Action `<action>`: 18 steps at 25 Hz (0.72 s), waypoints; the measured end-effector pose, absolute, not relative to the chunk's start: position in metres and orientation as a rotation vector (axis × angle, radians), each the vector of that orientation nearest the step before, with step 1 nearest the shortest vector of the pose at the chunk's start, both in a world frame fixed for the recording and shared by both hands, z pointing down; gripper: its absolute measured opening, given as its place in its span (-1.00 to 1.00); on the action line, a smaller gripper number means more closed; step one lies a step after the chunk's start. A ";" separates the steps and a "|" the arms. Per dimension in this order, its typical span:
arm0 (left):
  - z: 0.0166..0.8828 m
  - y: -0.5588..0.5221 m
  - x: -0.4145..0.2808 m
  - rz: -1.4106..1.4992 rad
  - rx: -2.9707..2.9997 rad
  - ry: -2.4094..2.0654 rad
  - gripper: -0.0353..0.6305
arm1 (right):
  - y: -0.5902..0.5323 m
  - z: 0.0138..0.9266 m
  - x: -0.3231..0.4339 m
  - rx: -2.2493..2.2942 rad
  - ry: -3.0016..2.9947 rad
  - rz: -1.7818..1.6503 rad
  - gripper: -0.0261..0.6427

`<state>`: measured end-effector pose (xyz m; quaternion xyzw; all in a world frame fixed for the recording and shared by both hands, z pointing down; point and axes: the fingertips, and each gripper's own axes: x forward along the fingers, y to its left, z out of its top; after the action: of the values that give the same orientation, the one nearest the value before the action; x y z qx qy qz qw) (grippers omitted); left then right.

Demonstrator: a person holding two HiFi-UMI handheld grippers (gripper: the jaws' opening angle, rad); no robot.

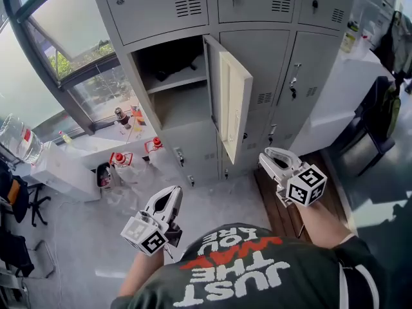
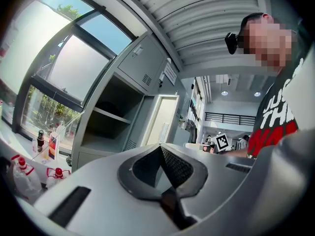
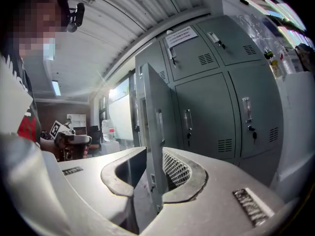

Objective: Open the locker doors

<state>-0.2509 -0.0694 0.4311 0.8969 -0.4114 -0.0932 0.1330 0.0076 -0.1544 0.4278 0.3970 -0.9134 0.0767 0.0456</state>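
Observation:
A bank of grey lockers (image 1: 257,56) fills the wall ahead. One door (image 1: 233,105) in the middle row stands swung out, showing a compartment with a shelf (image 1: 174,82). The doors beside it (image 1: 309,76) are closed, with keys in their locks. My left gripper (image 1: 172,199) is low and in front of the open compartment (image 2: 106,127), its jaws (image 2: 160,146) shut on nothing. My right gripper (image 1: 267,156) is just right of the open door's lower corner and apart from it. It stands open, and the door's edge (image 3: 150,122) shows beyond the gap between its fingers (image 3: 155,154).
Two red-capped bottles (image 1: 119,159) (image 1: 154,145) stand on the floor left of the lockers, below a large window (image 1: 64,37). A water jug (image 1: 16,140) is at far left. A white counter (image 1: 341,89) and dark chairs (image 1: 367,134) are at right.

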 end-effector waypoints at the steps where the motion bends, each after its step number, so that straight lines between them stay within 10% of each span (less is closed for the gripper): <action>1: 0.432 -0.070 -0.252 -0.270 2.595 -1.190 -0.90 | -0.156 0.426 0.007 1.220 -2.788 0.227 -0.57; 18: 0.413 -0.124 -0.047 -0.270 2.644 -1.191 -0.90 | -0.249 0.413 0.177 1.209 -2.836 0.154 -0.57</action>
<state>-0.0471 -0.1244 0.4132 0.9019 -0.4062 -0.0922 0.1145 0.1769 -0.2491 0.4129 0.3916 -0.9184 0.0498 0.0273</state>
